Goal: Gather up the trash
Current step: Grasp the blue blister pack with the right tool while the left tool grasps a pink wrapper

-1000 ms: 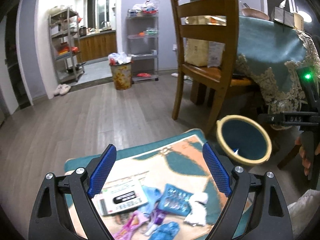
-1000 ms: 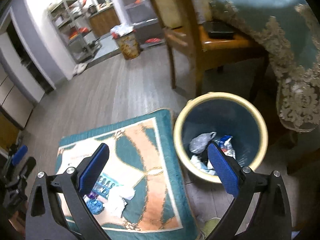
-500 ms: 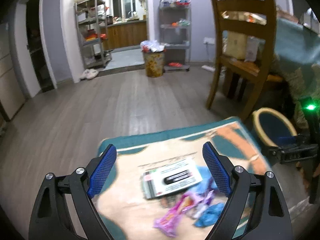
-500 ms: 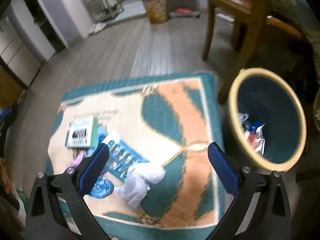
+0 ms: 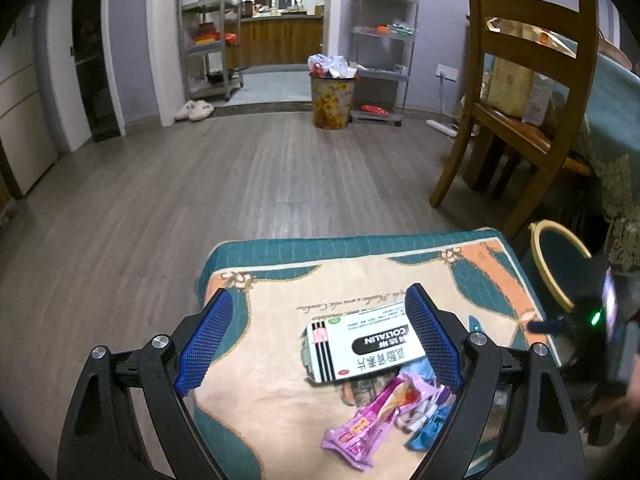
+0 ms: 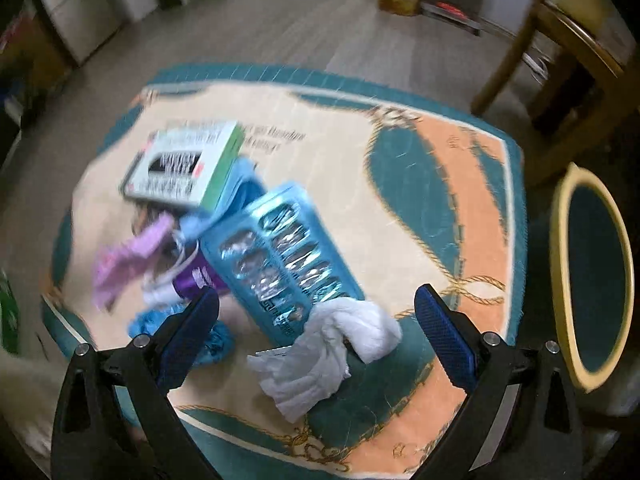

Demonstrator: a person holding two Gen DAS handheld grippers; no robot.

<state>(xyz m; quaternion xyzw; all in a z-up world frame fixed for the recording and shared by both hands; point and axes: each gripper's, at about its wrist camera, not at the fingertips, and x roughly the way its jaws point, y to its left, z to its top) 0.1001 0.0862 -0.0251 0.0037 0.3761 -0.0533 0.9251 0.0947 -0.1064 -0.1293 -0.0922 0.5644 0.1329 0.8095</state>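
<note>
Trash lies on a teal and peach rug (image 5: 280, 276). A white medicine box (image 5: 360, 350) sits between the blue pads of my open, empty left gripper (image 5: 318, 340), with a pink wrapper (image 5: 368, 424) below it. In the right wrist view, my open, empty right gripper (image 6: 318, 336) hovers over a crumpled white tissue (image 6: 328, 356) and a blue blister tray (image 6: 280, 256). The medicine box (image 6: 184, 164), the pink wrapper (image 6: 128, 252) and blue scraps (image 6: 216, 340) lie to its left. A yellow-rimmed bin shows at the right in both views (image 5: 560, 264) (image 6: 592, 276).
A wooden chair (image 5: 532, 92) and a table with a teal cloth (image 5: 616, 120) stand right of the rug. A full trash can (image 5: 332, 96) and metal shelves (image 5: 380, 44) stand far back across the wood floor.
Both grippers swung left from the bin toward the trash pile. The medicine box now lies between the left pads and the tissue between the right ones. Both stayed open.
</note>
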